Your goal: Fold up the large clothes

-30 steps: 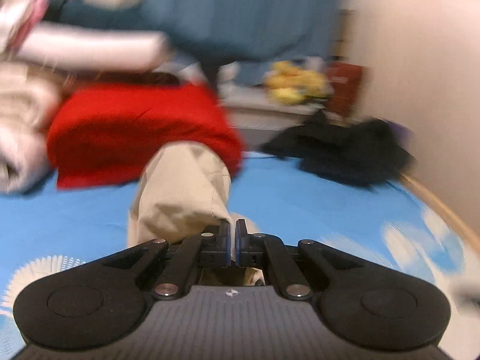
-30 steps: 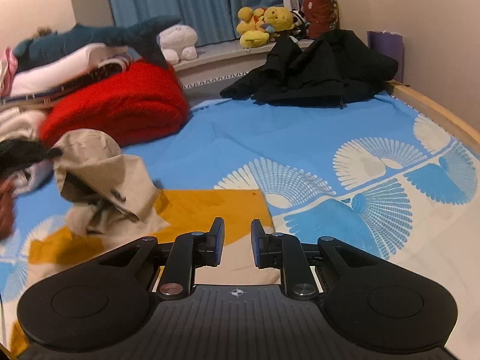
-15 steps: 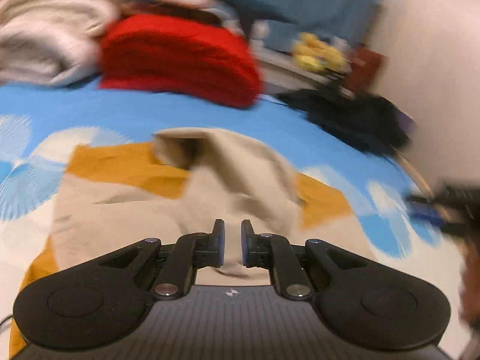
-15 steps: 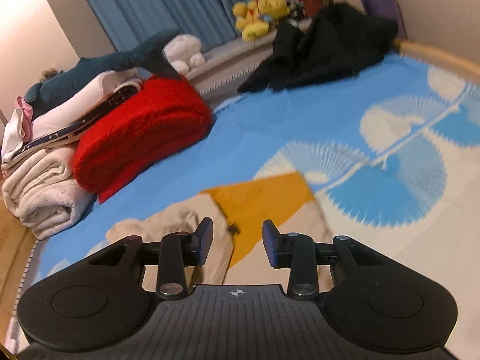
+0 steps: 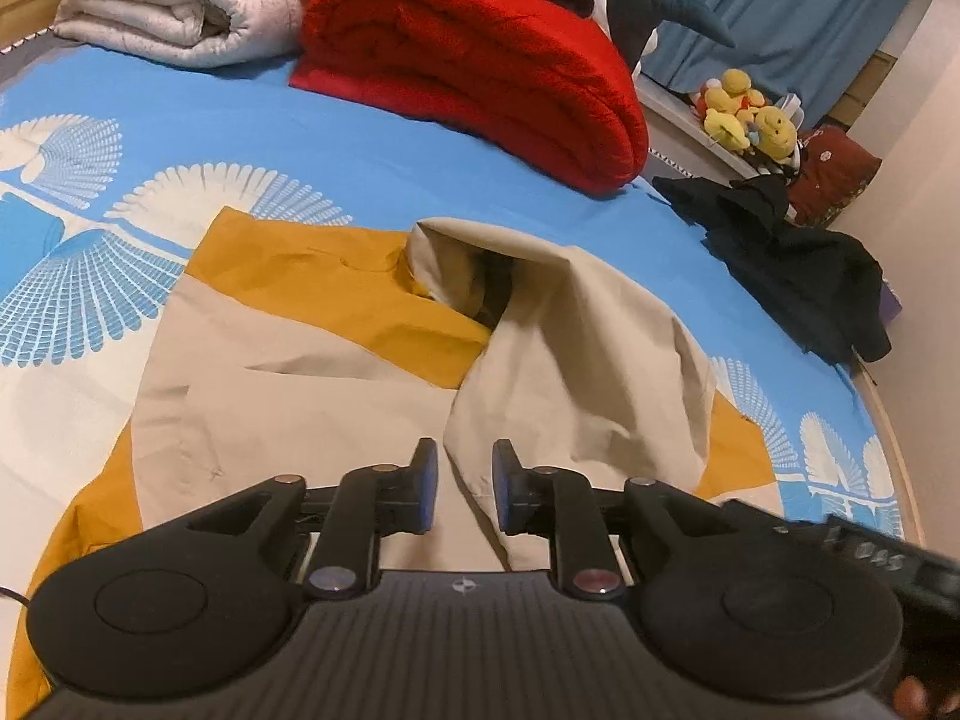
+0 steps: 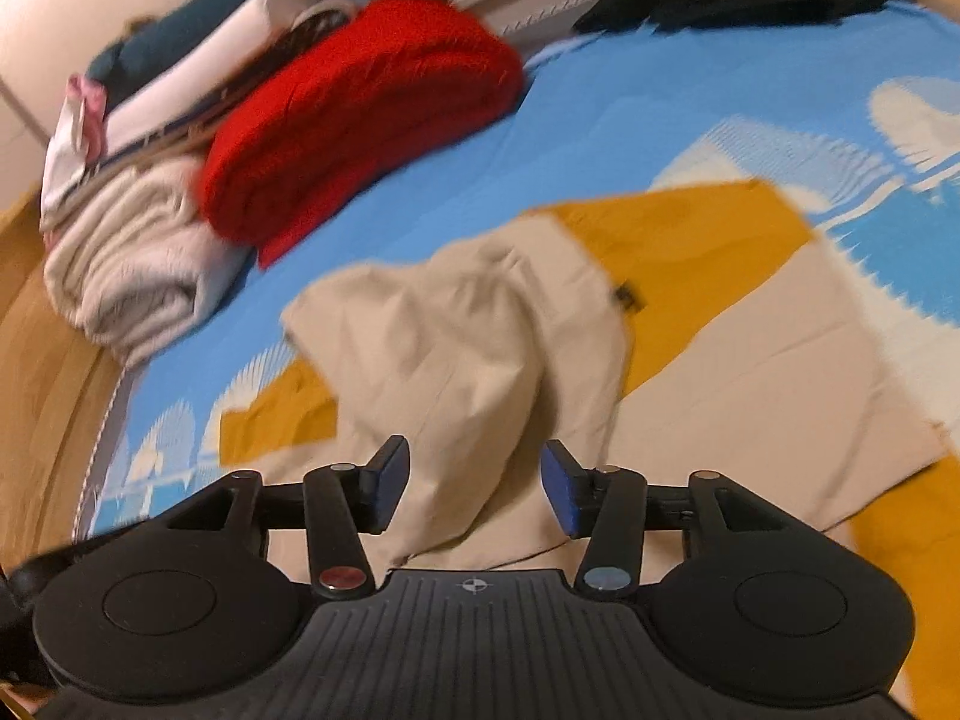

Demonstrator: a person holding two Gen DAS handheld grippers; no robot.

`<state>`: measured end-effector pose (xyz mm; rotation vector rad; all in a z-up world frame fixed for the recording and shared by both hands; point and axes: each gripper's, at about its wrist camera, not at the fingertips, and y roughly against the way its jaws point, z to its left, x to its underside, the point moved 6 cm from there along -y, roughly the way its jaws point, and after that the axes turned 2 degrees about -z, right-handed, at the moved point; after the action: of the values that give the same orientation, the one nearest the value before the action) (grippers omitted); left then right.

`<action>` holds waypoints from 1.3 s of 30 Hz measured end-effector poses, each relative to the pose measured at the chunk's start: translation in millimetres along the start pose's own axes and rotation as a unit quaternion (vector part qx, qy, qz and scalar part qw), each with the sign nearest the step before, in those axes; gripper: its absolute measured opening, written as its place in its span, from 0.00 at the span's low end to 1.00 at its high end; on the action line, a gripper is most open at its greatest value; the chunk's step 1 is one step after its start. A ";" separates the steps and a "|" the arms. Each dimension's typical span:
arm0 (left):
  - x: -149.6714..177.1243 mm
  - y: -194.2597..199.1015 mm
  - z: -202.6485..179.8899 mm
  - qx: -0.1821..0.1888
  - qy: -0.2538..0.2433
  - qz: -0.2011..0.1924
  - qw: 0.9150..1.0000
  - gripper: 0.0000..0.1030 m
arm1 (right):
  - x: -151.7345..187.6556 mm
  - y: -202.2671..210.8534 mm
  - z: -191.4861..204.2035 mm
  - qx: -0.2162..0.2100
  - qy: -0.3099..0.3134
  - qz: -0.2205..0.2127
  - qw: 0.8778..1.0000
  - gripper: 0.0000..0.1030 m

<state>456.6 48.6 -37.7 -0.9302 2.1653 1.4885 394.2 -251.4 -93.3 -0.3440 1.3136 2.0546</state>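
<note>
The beige and mustard jacket point(image 5: 336, 360) lies flat on the bed point(image 5: 372, 162) straight ahead, its bunched hood point(image 5: 576, 360) running away between my two empty grippers, left point(image 5: 462, 483) half open, right point(image 6: 474, 480) wide open.

Red blanket point(image 5: 480, 66): lying folded beside white quilt point(image 5: 174, 0).
Plush toys point(image 5: 747, 114): sitting on ledge behind black clothes point(image 5: 792, 264).

Bed covered by blue sheet point(image 5: 372, 138) with white fan pattern. Wooden bed frame point(image 6: 54, 348) along one edge. Blue curtain point(image 5: 798, 12) behind window ledge point(image 5: 678, 108). Plain cream wall point(image 5: 924, 192) at right. Dim, warm indoor lighting.
</note>
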 end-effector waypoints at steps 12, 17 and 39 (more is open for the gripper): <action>-6.9 -9.4 17.2 -0.005 0.029 0.010 1.000 0.22 | 12.4 -40.3 22.5 0.020 0.061 -0.005 0.998 0.05; -10.7 -5.1 16.4 0.000 0.030 -0.001 1.000 0.22 | -25.8 33.8 42.6 -0.027 0.087 -0.186 0.978 0.00; 10.3 -29.6 9.4 0.031 0.056 0.026 0.998 0.33 | -8.3 28.7 3.0 0.019 0.130 -0.051 0.990 0.62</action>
<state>468.8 47.1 -68.1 -0.9646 2.3186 1.4154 381.9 -259.8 -67.2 -0.6651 1.4541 1.9446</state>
